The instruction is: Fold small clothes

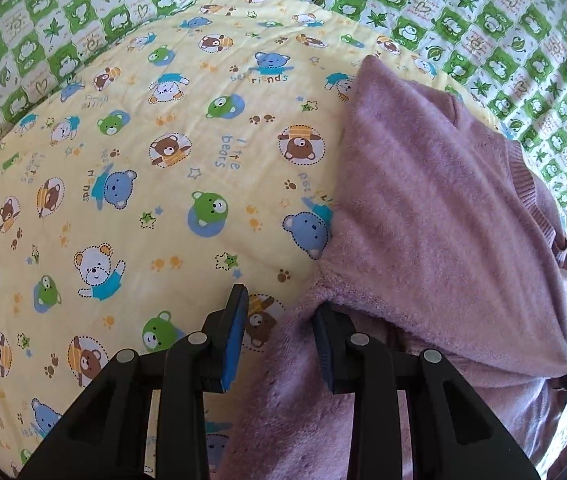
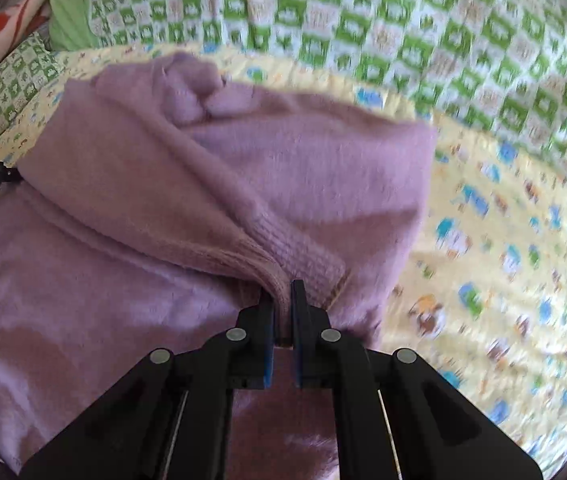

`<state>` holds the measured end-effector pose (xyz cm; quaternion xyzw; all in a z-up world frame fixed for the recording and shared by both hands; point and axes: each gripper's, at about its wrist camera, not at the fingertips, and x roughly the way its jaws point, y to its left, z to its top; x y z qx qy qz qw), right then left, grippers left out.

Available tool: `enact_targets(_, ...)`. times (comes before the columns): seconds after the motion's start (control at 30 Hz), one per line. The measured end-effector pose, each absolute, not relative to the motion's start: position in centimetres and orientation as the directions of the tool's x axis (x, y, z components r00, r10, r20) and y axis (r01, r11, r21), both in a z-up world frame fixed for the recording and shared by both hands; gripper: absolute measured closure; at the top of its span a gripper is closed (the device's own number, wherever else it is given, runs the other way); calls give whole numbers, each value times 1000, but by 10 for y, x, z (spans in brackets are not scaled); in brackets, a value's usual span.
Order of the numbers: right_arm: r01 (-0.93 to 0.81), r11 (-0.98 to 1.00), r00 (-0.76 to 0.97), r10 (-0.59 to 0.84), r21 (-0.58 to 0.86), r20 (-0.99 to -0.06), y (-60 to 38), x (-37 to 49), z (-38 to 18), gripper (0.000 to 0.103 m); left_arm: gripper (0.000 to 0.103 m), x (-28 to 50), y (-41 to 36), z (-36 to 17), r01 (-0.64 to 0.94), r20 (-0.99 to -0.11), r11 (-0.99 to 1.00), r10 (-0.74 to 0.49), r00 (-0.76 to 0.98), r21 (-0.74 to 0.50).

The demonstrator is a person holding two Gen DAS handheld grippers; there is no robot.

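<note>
We clamp the sweater's (image 2: pixel 211 184) ribbed hem in the right hand-held gripper (image 2: pixel 282 312) to carry the fold — the left hand-held gripper (image 1: pixel 281 320) stands parted, fabric loose between its jaws.

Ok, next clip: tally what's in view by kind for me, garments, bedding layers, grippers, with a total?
Garments: 1, the mauve fuzzy sweater
Printed bedding layers: 2, the yellow bear-print quilt and the green checked cover under it
Grippers: 2, the left gripper and the right gripper, the right pinching the sweater's ribbed edge
Total: 5
</note>
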<state>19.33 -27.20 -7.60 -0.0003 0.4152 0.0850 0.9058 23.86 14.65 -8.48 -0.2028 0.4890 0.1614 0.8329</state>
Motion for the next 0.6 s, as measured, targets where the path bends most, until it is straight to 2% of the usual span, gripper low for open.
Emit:
enact_targets(0.13,-158,982,602,180,105,-778,-269,190,-83,87,67,232,148,-84,-443,-884,878,54,465,-179)
enact_targets(0.3,-150,977,597,214,154,-773,-272,178,-73,68,67,213,158,-78,-418,-886,880,-6,463,-225)
enact_targets(0.37,-136,971,611,239,198,-754,-277,173,-67,64,68,204,160,-71,-409,-880,880,-22,474,-243)
enact_targets(0.47,-115,962,633,262,246,-728,-286,172,-59,63,68,195,168,-52,-392,-851,875,-41,524,-284)
enact_targets(0.6,-52,950,656,265,308,-707,-302,187,-53,61,50,209,174,-39,-398,-838,865,-46,544,-305)
